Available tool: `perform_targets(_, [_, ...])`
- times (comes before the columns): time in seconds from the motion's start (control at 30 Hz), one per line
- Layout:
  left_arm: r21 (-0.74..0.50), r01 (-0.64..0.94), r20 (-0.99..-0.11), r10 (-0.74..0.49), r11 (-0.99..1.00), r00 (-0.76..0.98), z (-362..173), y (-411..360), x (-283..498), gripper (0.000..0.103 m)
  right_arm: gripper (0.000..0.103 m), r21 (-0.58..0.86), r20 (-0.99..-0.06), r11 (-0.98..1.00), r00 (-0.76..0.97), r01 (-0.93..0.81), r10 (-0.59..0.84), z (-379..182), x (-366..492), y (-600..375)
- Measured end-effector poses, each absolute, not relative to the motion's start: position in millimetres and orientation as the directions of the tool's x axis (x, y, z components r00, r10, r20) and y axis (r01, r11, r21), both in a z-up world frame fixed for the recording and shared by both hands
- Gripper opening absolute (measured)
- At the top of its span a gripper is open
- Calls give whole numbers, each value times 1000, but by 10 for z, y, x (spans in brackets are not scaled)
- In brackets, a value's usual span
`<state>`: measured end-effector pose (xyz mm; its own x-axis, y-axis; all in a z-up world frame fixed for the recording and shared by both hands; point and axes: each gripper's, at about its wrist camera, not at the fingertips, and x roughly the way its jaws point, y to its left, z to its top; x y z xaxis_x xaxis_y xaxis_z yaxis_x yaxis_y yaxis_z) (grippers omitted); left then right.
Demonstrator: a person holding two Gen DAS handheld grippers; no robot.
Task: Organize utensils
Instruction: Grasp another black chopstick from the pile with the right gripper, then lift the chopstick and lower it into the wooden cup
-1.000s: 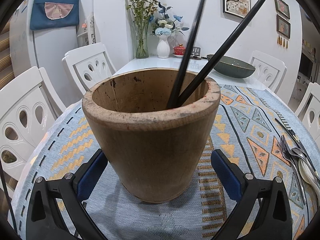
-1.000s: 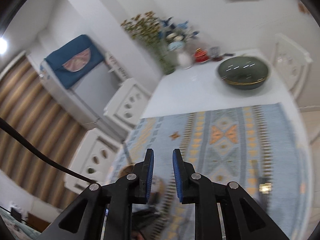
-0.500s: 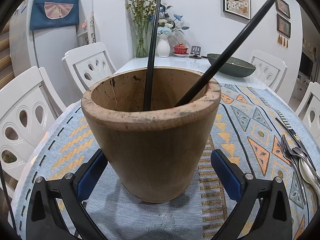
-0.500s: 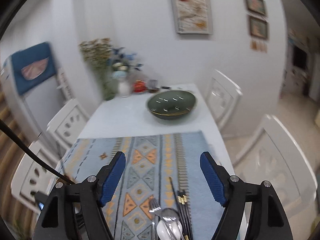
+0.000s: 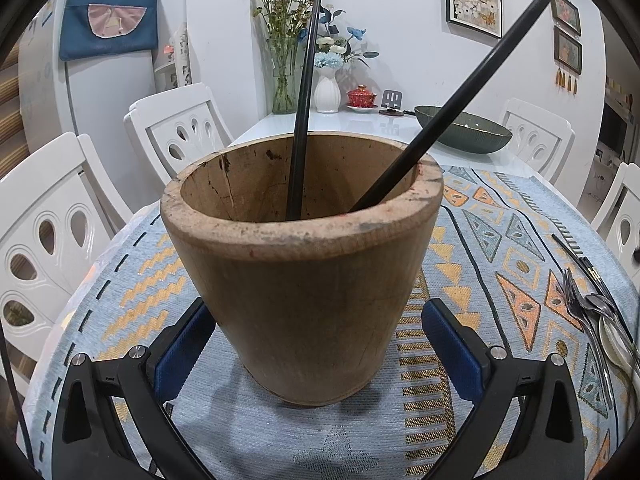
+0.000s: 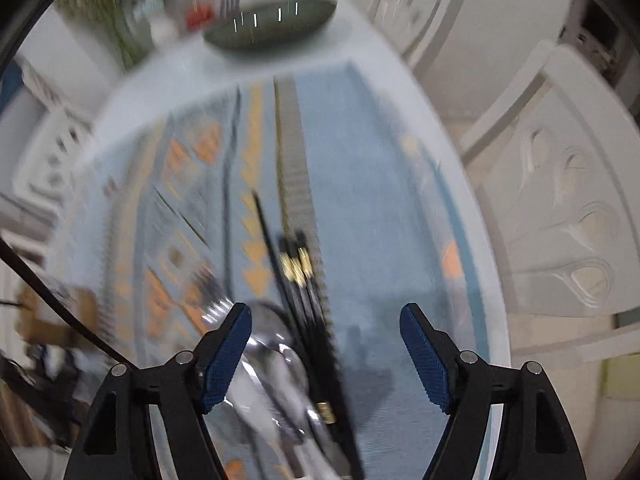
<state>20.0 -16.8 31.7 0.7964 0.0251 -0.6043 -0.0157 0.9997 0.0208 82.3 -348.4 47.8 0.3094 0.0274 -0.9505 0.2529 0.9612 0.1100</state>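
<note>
A wooden cup (image 5: 300, 280) stands on the patterned cloth with two black chopsticks in it, one upright (image 5: 304, 100) and one leaning right (image 5: 460, 96). My left gripper (image 5: 316, 304) straddles the cup's base, open, with a thin gap showing at the right pad. Forks and spoons (image 5: 588, 308) lie at the cloth's right edge. My right gripper (image 6: 324, 312) points steeply down over that pile, open. Its jaws have just opened wide and then come in a little. Below and between them lie black gold-banded chopsticks (image 6: 296, 272) and a spoon (image 6: 276, 360), not gripped. This view is blurred.
A dark green bowl (image 5: 464, 134), flower vases (image 5: 327, 88) and a small red pot (image 5: 362, 98) sit at the table's far end. White chairs (image 5: 176, 132) ring the table. The table's right edge (image 6: 492, 320) runs close beside the utensil pile.
The right gripper went from nearly shut to wide open and swung down toward the utensil pile. One chopstick in the cup tipped from leaning right to upright. The left gripper stayed still.
</note>
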Motion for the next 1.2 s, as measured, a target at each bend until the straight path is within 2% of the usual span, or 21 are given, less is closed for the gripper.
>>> perform_targets(0.17, [23, -16, -608, 27, 1000, 794, 300, -160, 204, 103, 36, 76, -972, 968, 232, 240, 18, 153, 927, -3516])
perform_targets(0.23, [25, -16, -609, 27, 1000, 793, 298, -159, 205, 103, 34, 79, -974, 970, 227, 229, 26, 102, 967, -3530])
perform_targets(0.3, [26, -16, -610, 29, 1000, 792, 302, -173, 217, 103, 28, 72, -974, 974, 224, 213, 23, 71, 1004, -3536])
perform_targets(0.7, [27, -16, -612, 29, 1000, 790, 306, -175, 224, 103, 25, 44, -975, 985, 220, 168, 6, -20, 1046, -3476])
perform_targets(1.2, [27, -16, -612, 29, 1000, 790, 310, -172, 222, 103, 25, -56, -990, 987, 118, 150, -74, -174, 1232, -3414])
